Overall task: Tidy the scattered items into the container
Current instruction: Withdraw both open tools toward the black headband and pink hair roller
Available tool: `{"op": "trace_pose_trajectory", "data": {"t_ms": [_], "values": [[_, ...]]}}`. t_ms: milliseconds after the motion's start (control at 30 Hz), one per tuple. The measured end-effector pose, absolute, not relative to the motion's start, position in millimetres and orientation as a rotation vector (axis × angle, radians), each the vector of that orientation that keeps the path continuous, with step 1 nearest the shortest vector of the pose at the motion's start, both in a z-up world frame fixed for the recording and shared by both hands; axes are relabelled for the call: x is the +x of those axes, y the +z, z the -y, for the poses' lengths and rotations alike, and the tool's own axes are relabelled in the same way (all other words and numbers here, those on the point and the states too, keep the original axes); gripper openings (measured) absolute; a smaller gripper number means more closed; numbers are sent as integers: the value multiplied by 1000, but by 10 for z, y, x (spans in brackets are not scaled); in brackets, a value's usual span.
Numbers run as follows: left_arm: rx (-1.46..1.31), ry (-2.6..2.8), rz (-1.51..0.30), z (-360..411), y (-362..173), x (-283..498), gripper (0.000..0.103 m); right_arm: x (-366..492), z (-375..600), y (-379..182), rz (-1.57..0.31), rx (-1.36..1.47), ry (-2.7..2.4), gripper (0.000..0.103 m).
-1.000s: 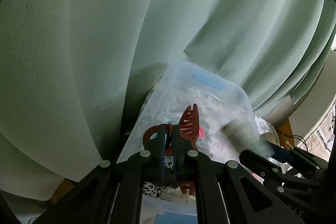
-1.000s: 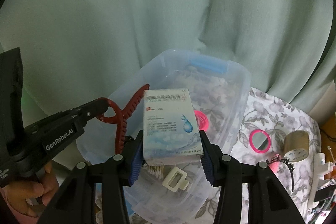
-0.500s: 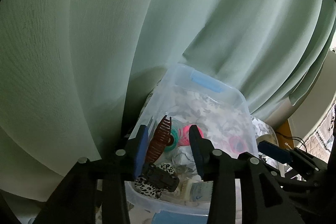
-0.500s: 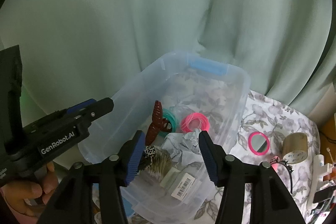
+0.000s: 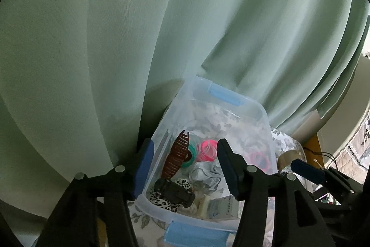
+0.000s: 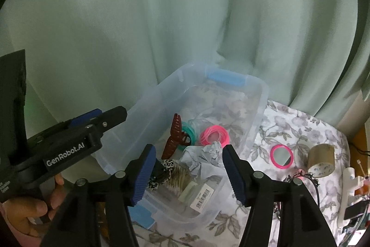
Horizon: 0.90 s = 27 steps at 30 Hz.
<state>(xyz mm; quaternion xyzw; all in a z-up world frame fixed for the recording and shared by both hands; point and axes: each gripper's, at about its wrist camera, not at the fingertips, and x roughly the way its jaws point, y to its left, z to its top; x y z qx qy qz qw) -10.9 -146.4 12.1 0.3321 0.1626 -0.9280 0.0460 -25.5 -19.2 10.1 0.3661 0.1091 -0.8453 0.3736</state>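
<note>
Both grippers hang over the bin (image 6: 259,108), empty, w/ jaws opening. Left gripper (image 5: 183,168): nothing between the pads; the brown hair claw (image 5: 177,157) lies below in the bin, propped on the teal bands (image 5: 190,152) near the left wall. Right gripper (image 6: 188,171): also nothing between the pads; a small box w/ barcode (image 6: 201,197) lies flat at the bin's near end.

Bin sits at the table's back-left, against the curtain (image 6: 161,15), so drops have to come from front/above; prob. why both grippers tilt down over the near rim.

Other contents: pink bands (image 6: 214,134) mid-bin, crumpled paper (image 6: 203,157), leopard scrunchie (image 5: 161,199) w/ a dark clip (image 5: 173,190) on it at the near-left corner.

Not yet tidied, on the floral cloth (image 6: 300,129) right of the bin: pink ring (image 6: 281,157), tape roll (image 6: 321,161) beside it, black beaded thing (image 6: 303,177) nearer the front edge. White item at the right edge, can't tell what.

Judgement: task partway. Right gripper is closer to the leftovers, so it likely goes for the ring or tape next. The ring lies flat, so a pinch on its rim could slip.
</note>
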Motion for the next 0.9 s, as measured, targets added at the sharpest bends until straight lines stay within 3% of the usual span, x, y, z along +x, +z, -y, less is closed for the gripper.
{"op": "trace_pose_trajectory", "data": {"t_ms": [367,900], "values": [[973,-2871,-457,1264,337,66,59,-170,-148,289,-188,897,-2212,66],[965,-2993,-233,478,610,255,59,-28,-953,505,13,834,-2285,70]]}}
